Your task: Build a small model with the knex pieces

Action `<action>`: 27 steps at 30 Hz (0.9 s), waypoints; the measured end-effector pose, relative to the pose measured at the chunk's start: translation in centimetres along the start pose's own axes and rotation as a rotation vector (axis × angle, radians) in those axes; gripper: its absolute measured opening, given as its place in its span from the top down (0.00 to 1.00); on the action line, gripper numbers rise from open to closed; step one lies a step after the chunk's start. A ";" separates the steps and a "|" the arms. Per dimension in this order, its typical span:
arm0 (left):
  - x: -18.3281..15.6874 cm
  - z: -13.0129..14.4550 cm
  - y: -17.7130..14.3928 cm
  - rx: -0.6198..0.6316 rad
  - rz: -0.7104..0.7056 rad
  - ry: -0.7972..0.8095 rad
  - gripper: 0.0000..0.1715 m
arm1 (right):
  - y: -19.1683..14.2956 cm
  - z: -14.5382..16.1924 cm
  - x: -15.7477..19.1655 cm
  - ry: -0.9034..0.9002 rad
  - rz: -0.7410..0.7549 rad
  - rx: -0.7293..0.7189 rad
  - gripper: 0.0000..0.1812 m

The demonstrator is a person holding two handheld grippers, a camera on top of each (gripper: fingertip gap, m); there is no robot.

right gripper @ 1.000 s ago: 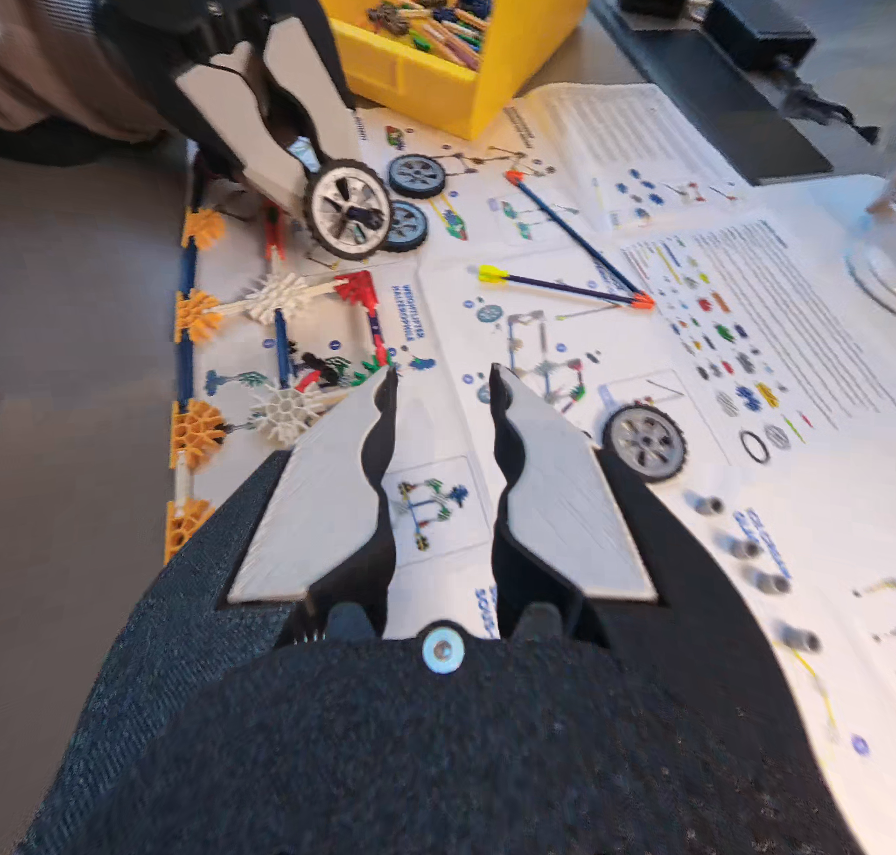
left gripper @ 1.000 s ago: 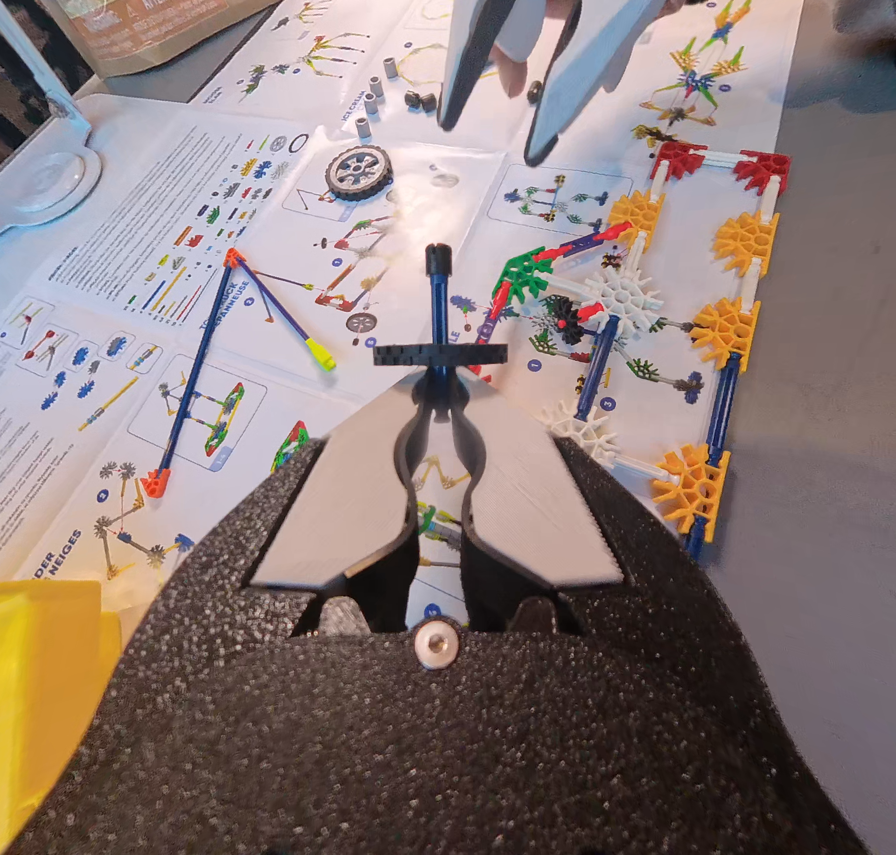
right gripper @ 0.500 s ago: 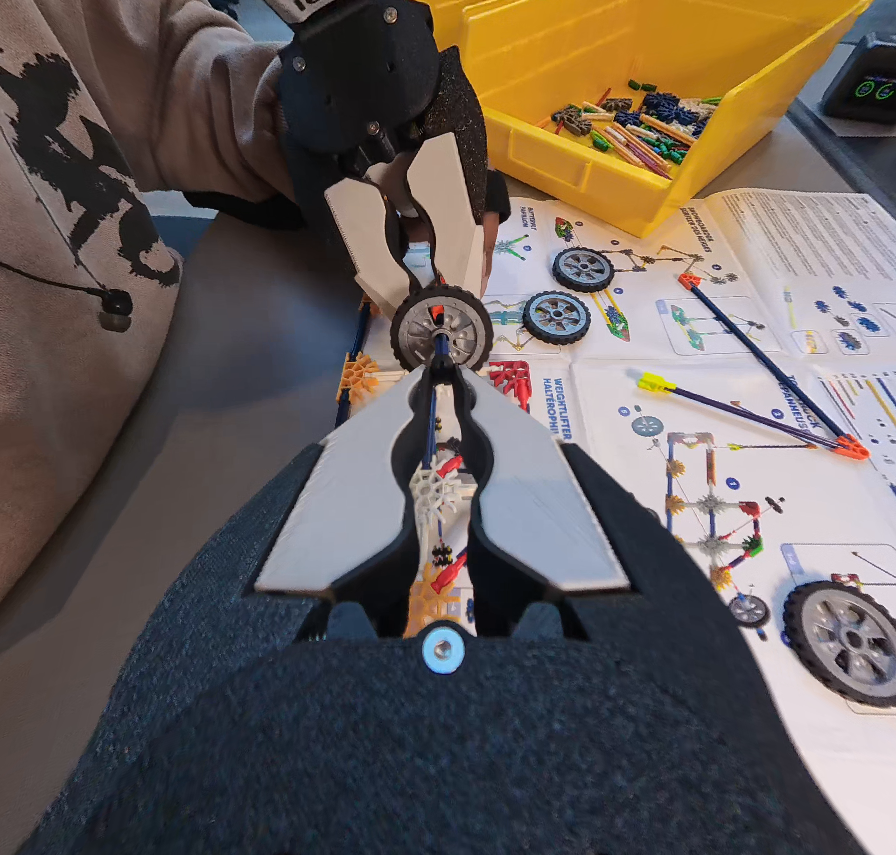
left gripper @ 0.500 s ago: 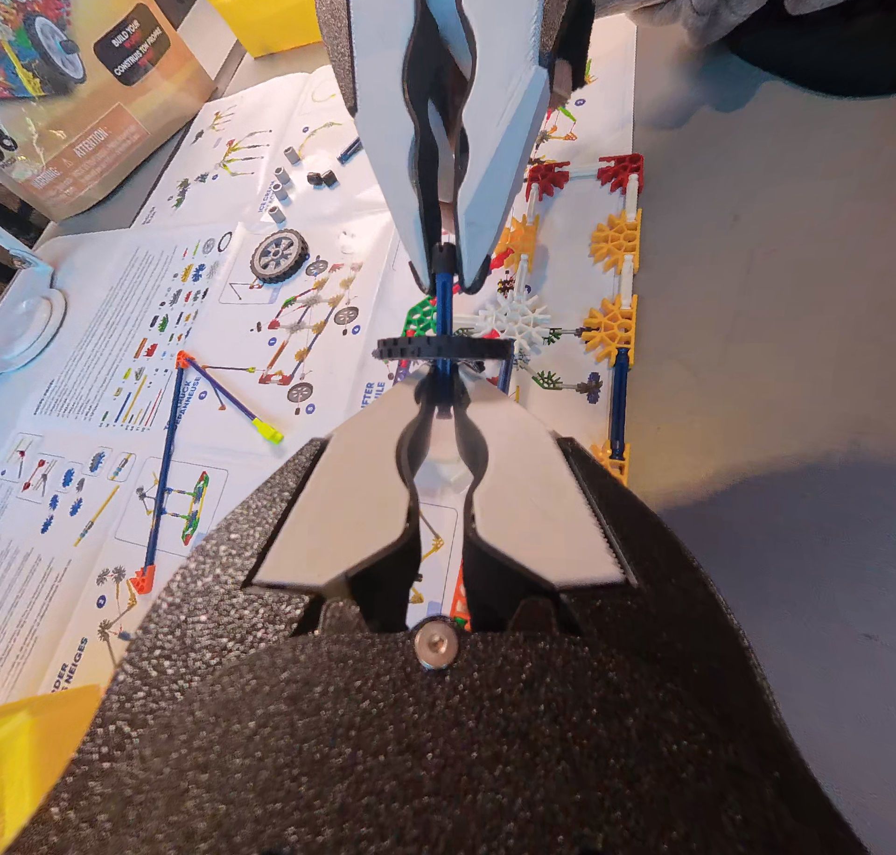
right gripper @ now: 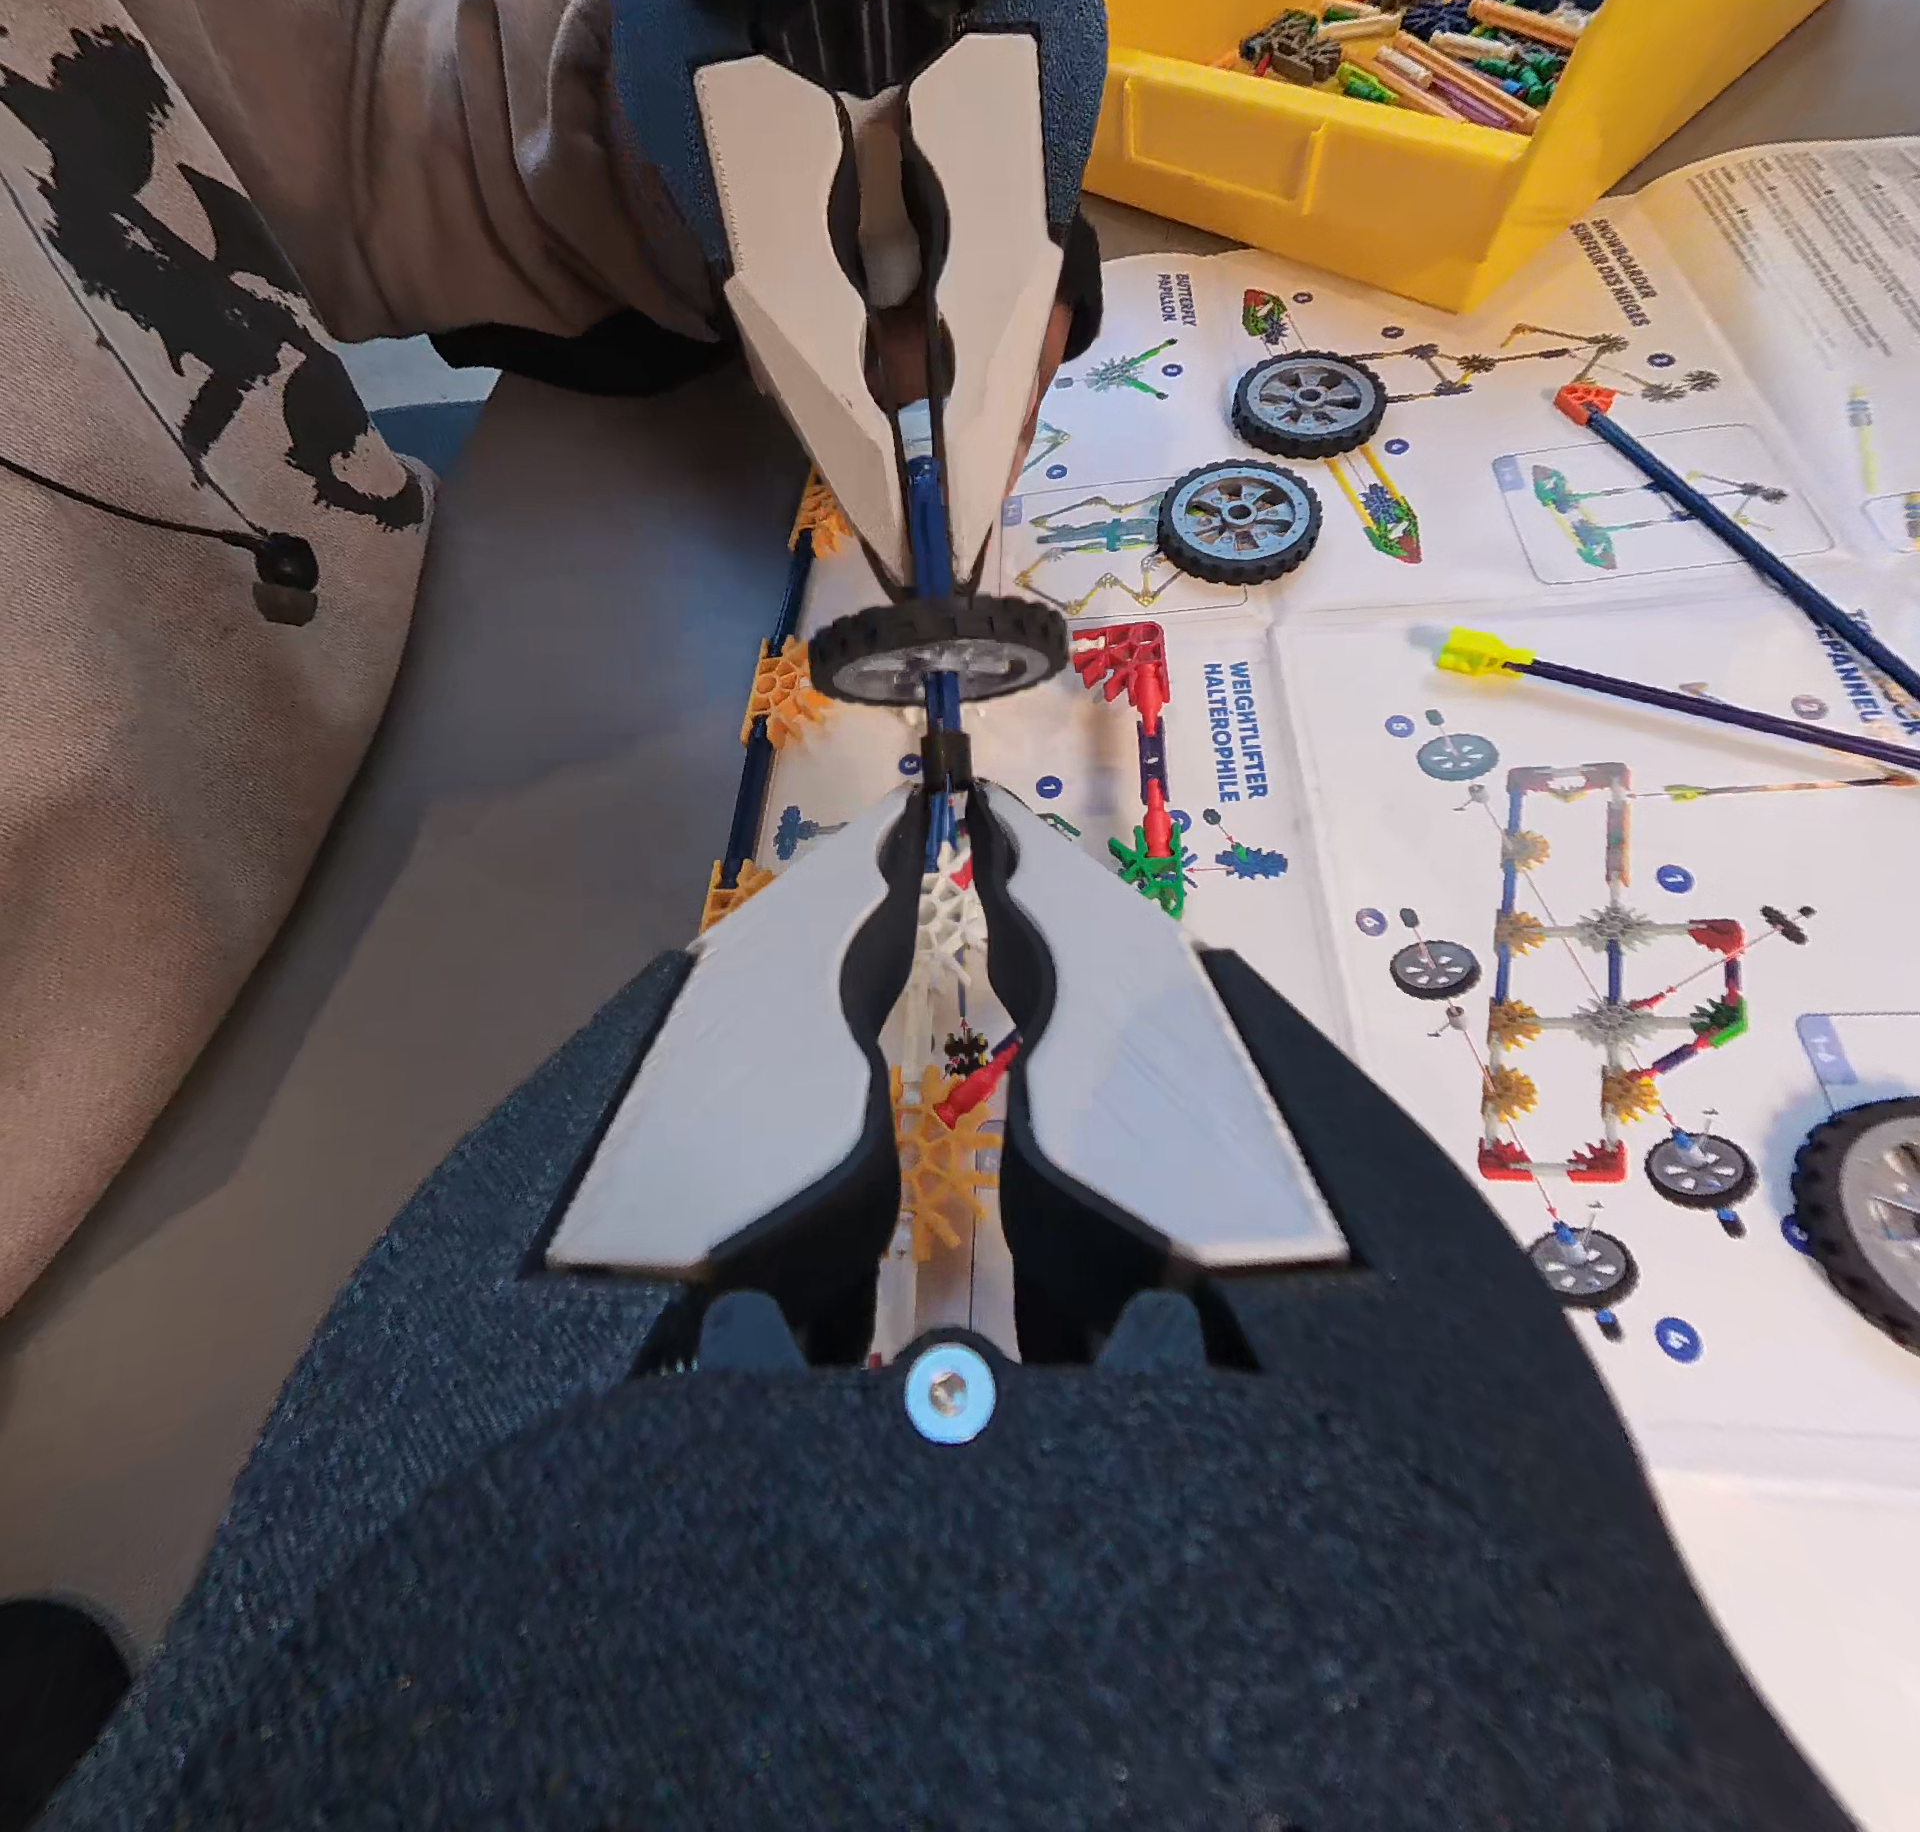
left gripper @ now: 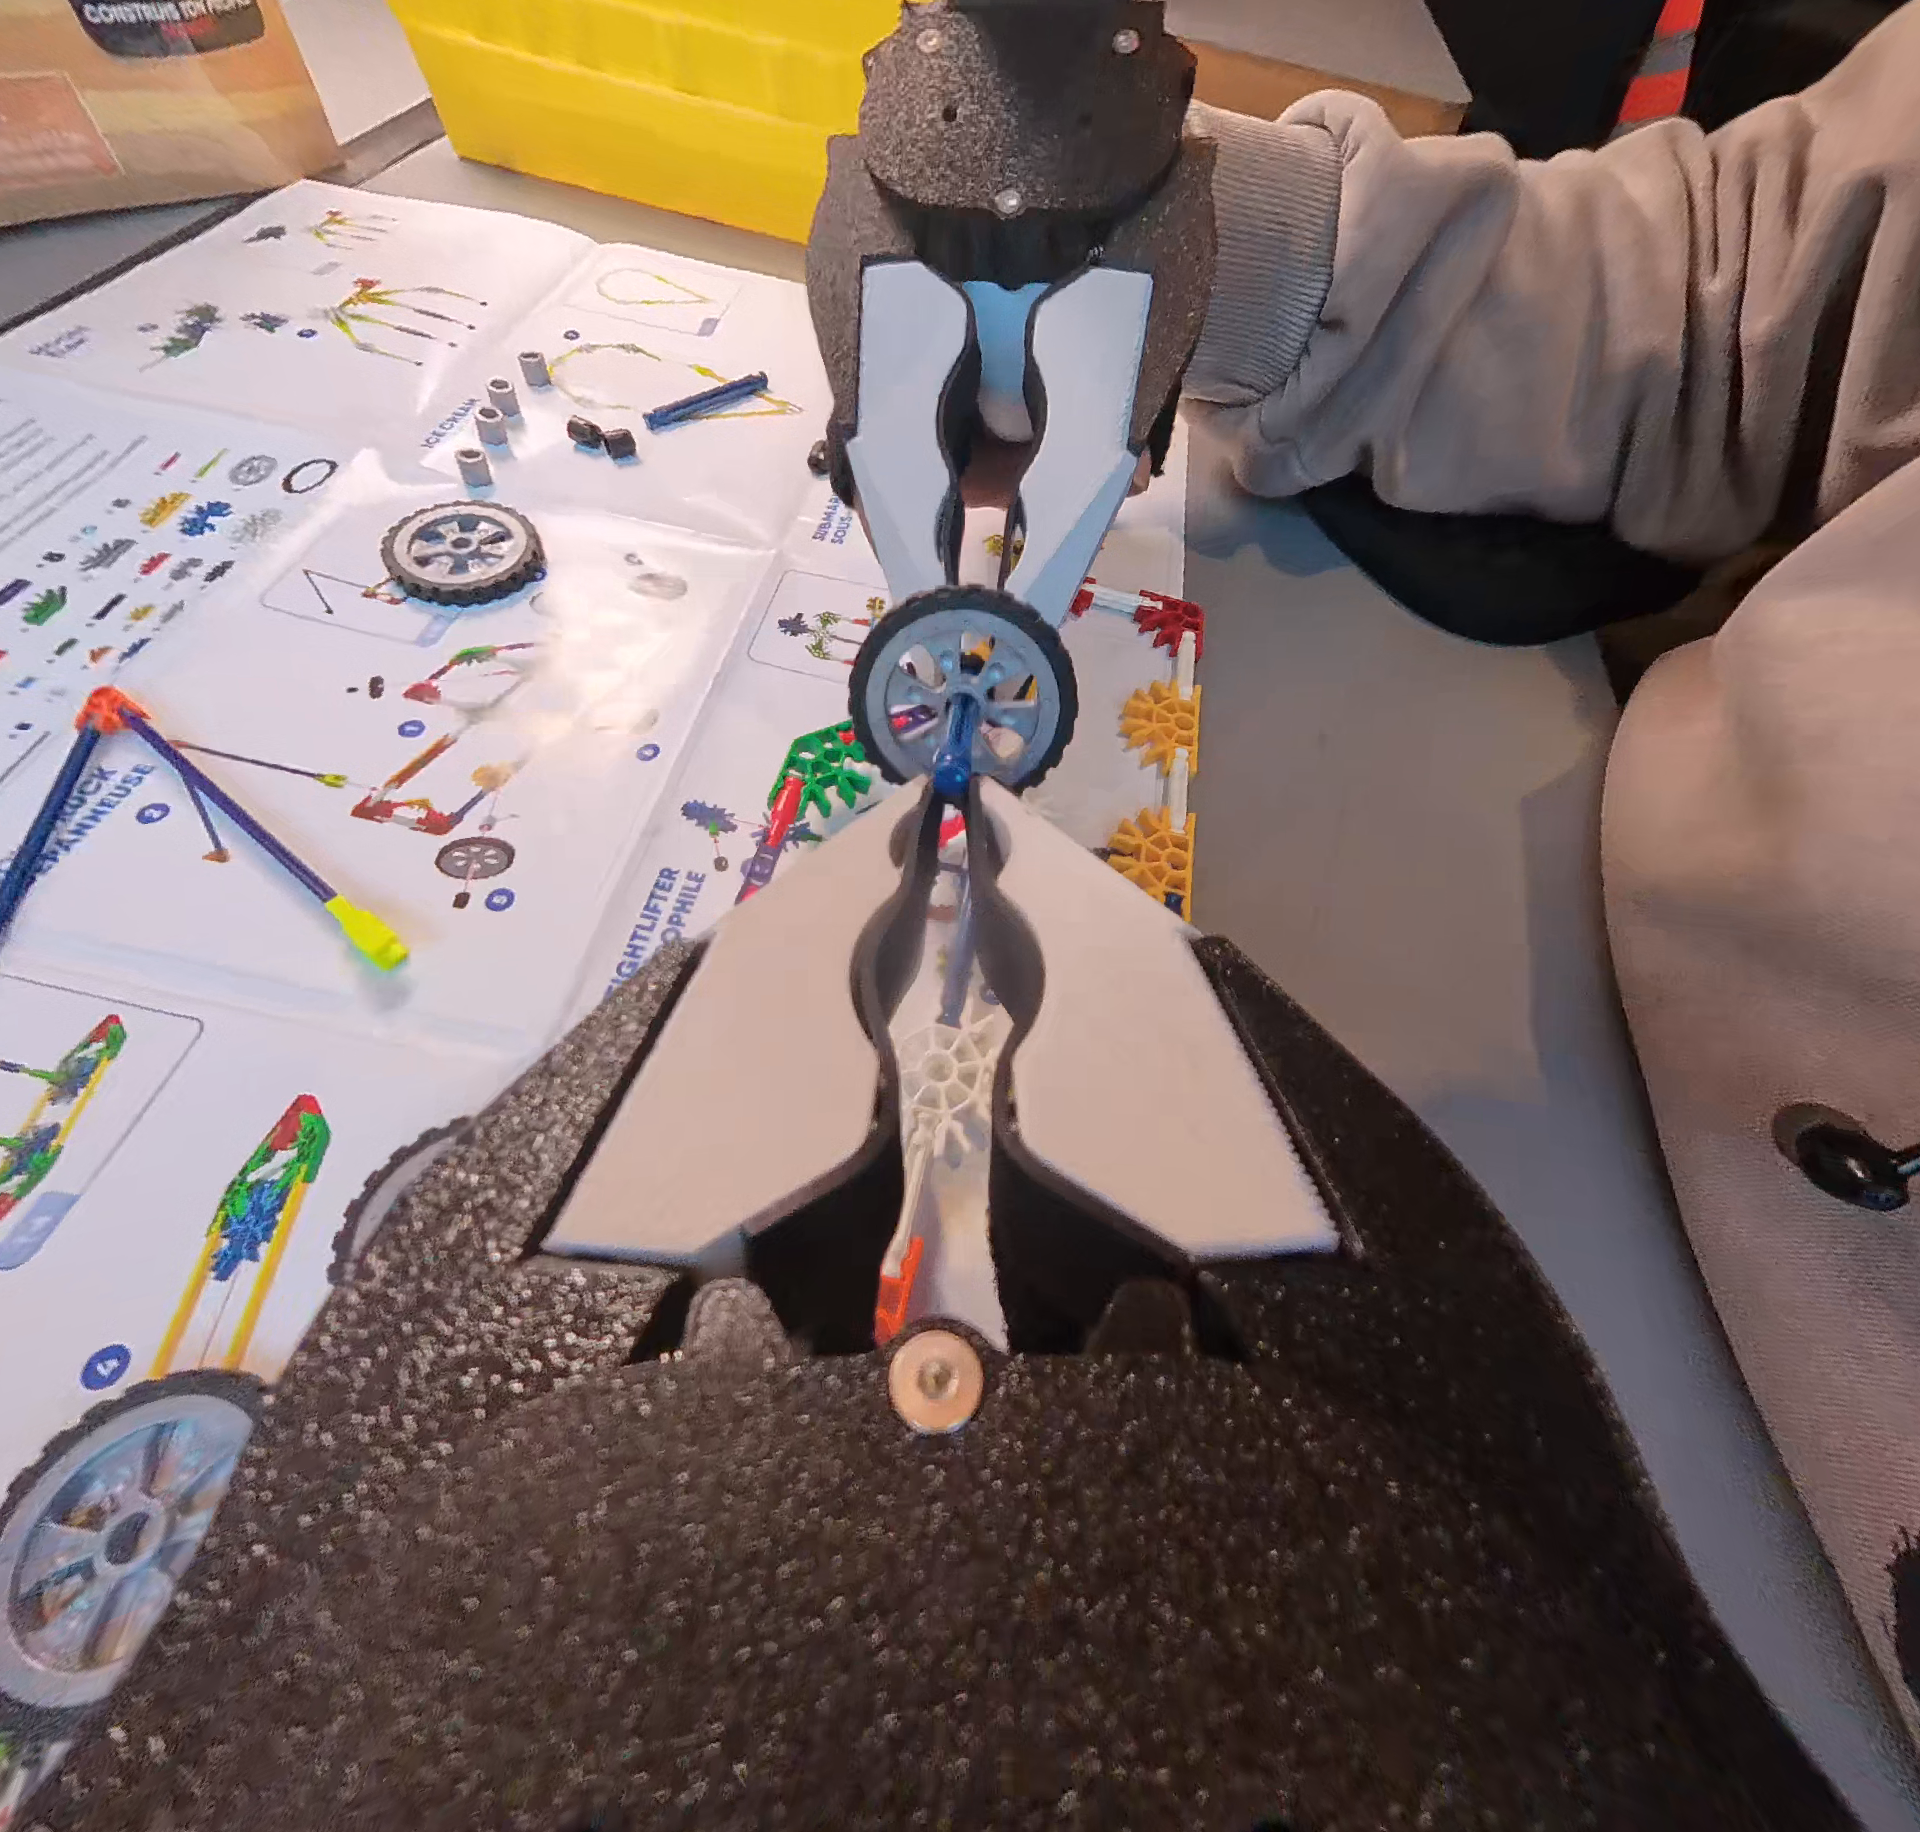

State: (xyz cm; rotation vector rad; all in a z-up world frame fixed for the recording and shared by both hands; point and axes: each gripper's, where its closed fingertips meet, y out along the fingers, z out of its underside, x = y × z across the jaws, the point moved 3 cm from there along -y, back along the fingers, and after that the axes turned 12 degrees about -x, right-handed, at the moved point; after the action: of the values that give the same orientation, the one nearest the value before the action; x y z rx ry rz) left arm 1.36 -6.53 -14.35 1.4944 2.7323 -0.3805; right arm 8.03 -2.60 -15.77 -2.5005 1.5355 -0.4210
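Left wrist view: my left tool (left gripper: 951, 795) is clamped on the blue rod (left gripper: 954, 754), the wheel (left gripper: 961, 686) threaded on it just beyond; half a second ago it showed edge-on — now its hub faces me.

Right wrist view: my right tool (right gripper: 943, 790), open a second ago, pinches the rod's black cap (right gripper: 943, 748) below the wheel.

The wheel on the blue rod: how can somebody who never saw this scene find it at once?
Start at the large instruction sheet beside the yellow bin. Above its edge, the left gripper and right gripper face each other, gripping one blue rod. The wheel sits on that rod, raised, while the other wheels lie flat.
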 end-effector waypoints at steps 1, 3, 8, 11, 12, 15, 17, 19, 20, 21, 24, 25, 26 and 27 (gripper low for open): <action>0.3 0.1 0.0 0.001 -0.006 -0.026 0.99 | -0.1 0.0 -0.2 0.001 0.008 -0.001 0.98; 0.8 0.2 -0.1 -0.008 -0.017 -0.082 1.00 | -0.4 0.0 -0.5 -0.006 0.024 -0.006 1.00; 1.7 0.7 -0.3 0.005 -0.057 -0.114 1.00 | -0.9 -0.3 -1.1 -0.007 0.058 -0.028 1.00; 2.1 1.2 -0.3 0.041 -0.094 -0.082 1.00 | -1.2 0.1 -1.8 -0.021 0.106 -0.001 0.97; 2.5 1.4 -0.3 0.058 -0.121 -0.058 1.00 | -1.2 0.2 -2.0 -0.019 0.115 0.009 0.95; 3.3 1.7 -0.7 0.092 -0.184 0.010 1.00 | -1.2 0.5 -2.2 -0.028 0.135 0.035 0.91; 3.7 2.0 -0.9 0.112 -0.202 0.018 0.99 | -1.0 0.6 -2.2 -0.040 0.144 0.048 0.91; 3.9 2.4 -0.9 0.130 -0.206 0.013 0.96 | -0.5 0.5 -2.6 -0.068 0.182 0.058 0.91; 3.9 2.6 -0.9 0.138 -0.202 0.012 0.96 | 0.0 0.3 -2.8 -0.080 0.205 0.046 0.91; 3.8 2.7 -0.8 0.145 -0.195 0.012 0.95 | 0.6 0.0 -3.1 -0.083 0.233 0.031 0.91; 3.8 2.8 -0.7 0.152 -0.190 0.017 0.96 | 2.3 0.4 -2.9 -0.126 0.256 0.085 0.92; 3.8 2.7 -0.8 0.148 -0.191 0.015 0.96 | 2.4 0.6 -2.9 -0.159 0.266 0.111 0.96; 3.9 2.6 -0.8 0.144 -0.193 0.013 0.96 | 2.5 0.7 -2.8 -0.176 0.263 0.117 0.96; 4.0 2.5 -0.9 0.139 -0.196 0.011 0.96 | 2.4 0.7 -2.6 -0.175 0.246 0.116 0.97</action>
State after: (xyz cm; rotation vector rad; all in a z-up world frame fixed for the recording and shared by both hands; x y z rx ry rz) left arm -1.84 -4.27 -17.10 1.2588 2.9255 -0.5785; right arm 5.11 -1.38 -17.48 -2.1645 1.6682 -0.2393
